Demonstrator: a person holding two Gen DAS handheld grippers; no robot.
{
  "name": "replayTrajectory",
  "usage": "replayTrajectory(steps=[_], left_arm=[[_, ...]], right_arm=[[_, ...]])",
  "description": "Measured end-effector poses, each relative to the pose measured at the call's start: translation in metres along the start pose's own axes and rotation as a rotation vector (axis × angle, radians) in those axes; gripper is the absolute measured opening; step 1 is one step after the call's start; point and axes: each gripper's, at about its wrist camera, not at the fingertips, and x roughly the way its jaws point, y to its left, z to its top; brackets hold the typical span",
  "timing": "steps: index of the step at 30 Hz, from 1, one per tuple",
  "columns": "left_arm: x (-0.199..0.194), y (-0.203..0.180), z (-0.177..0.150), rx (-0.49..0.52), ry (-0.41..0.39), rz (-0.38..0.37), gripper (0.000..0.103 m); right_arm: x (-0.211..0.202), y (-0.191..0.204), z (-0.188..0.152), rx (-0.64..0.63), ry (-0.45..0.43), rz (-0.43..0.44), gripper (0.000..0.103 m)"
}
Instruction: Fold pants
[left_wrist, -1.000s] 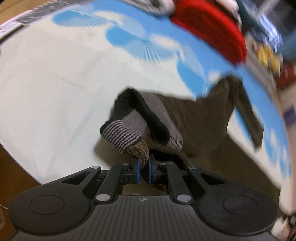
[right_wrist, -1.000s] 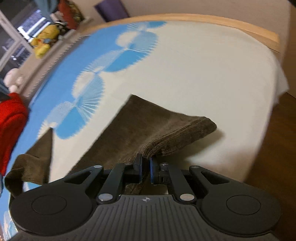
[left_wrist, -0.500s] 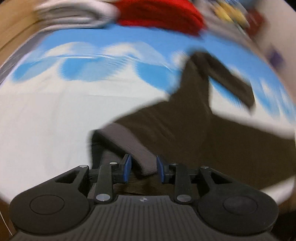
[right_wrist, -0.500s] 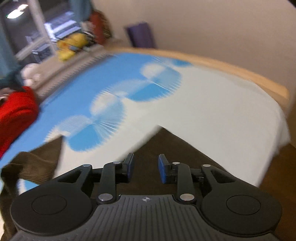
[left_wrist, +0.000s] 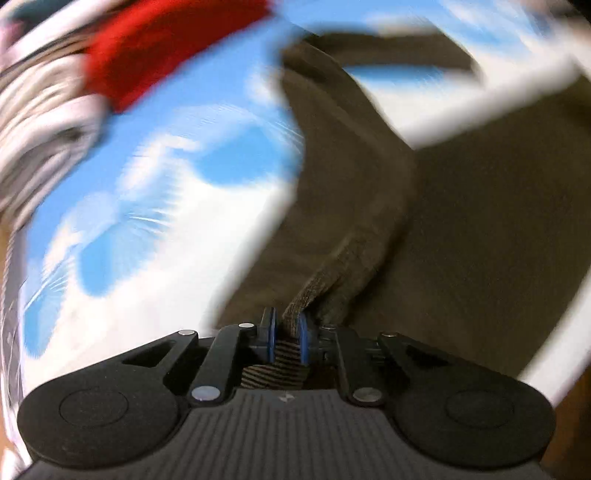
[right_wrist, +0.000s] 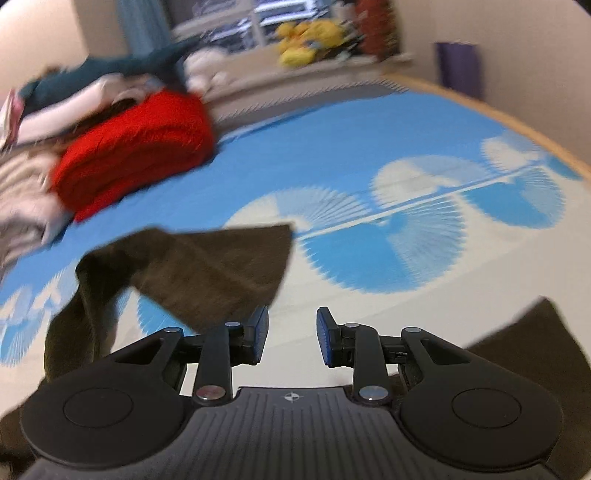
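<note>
Dark brown corduroy pants (left_wrist: 369, 192) lie on a bed with a blue and white sheet (left_wrist: 147, 206). My left gripper (left_wrist: 286, 332) is shut on a fold of the pants near the striped waistband lining; this view is motion-blurred. My right gripper (right_wrist: 291, 334) is open and empty above the sheet. In the right wrist view one pant leg (right_wrist: 207, 269) lies just left of and beyond the right gripper, and another brown part (right_wrist: 524, 343) shows at the lower right.
A folded red garment (right_wrist: 136, 147) and a pile of light and teal clothes (right_wrist: 74, 96) sit at the far left of the bed. A wooden bed edge (right_wrist: 517, 122) curves at the right. Yellow toys (right_wrist: 310, 33) stand by the window.
My right gripper let go of the pant-leg hem, opened wide and swung up over the sheet. My left gripper opened half a second ago and has closed again on the pants.
</note>
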Motion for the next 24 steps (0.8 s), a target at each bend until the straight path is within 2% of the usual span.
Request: replayTrajectory(steps=[3, 4, 5, 6, 7, 9, 12, 14, 16, 17, 19, 20, 21, 24], left_arm=[[0.002, 0.078, 0.011, -0.342, -0.092, 0.175, 0.013], [0.006, 0.102, 0.010, -0.498, -0.141, 0.304, 0.008], [0.011, 0.111, 0.012, -0.569, -0.142, 0.405, 0.012], [0.016, 0.118, 0.014, -0.606, -0.121, 0.470, 0.014], [0.021, 0.120, 0.014, -0.631, -0.110, 0.480, 0.016], [0.024, 0.115, 0.018, -0.648, -0.119, 0.443, 0.016], [0.027, 0.095, 0.035, -0.547, -0.156, 0.399, 0.018], [0.037, 0.082, 0.038, -0.500, -0.151, 0.299, 0.030], [0.053, 0.064, 0.039, -0.460, -0.118, 0.219, 0.034], [0.061, 0.057, 0.041, -0.433, -0.096, 0.203, 0.034], [0.071, 0.045, 0.045, -0.382, -0.074, 0.205, 0.034], [0.070, 0.037, 0.045, -0.364, -0.070, 0.215, 0.034], [0.074, 0.033, 0.047, -0.355, -0.068, 0.222, 0.034], [0.065, 0.032, 0.051, -0.392, -0.094, 0.204, 0.034]], right_arm=[[0.034, 0.020, 0.006, 0.018, 0.070, 0.050, 0.031], [0.046, 0.023, 0.008, 0.034, 0.092, 0.062, 0.032], [0.057, 0.027, 0.007, 0.050, 0.114, 0.070, 0.034], [0.070, 0.029, 0.006, 0.071, 0.141, 0.078, 0.036], [0.082, 0.031, 0.005, 0.090, 0.163, 0.085, 0.039], [0.108, 0.033, 0.001, 0.131, 0.209, 0.084, 0.043], [0.140, 0.033, -0.007, 0.195, 0.266, 0.078, 0.044], [0.159, 0.034, -0.012, 0.236, 0.304, 0.079, 0.044], [0.170, 0.035, -0.014, 0.273, 0.305, 0.078, 0.044], [0.171, 0.036, -0.013, 0.285, 0.294, 0.078, 0.044], [0.173, 0.039, -0.010, 0.300, 0.271, 0.089, 0.036], [0.173, 0.041, -0.009, 0.302, 0.262, 0.092, 0.020], [0.171, 0.043, -0.007, 0.293, 0.251, 0.082, 0.014], [0.155, 0.043, 0.001, 0.289, 0.193, 0.097, 0.009]])
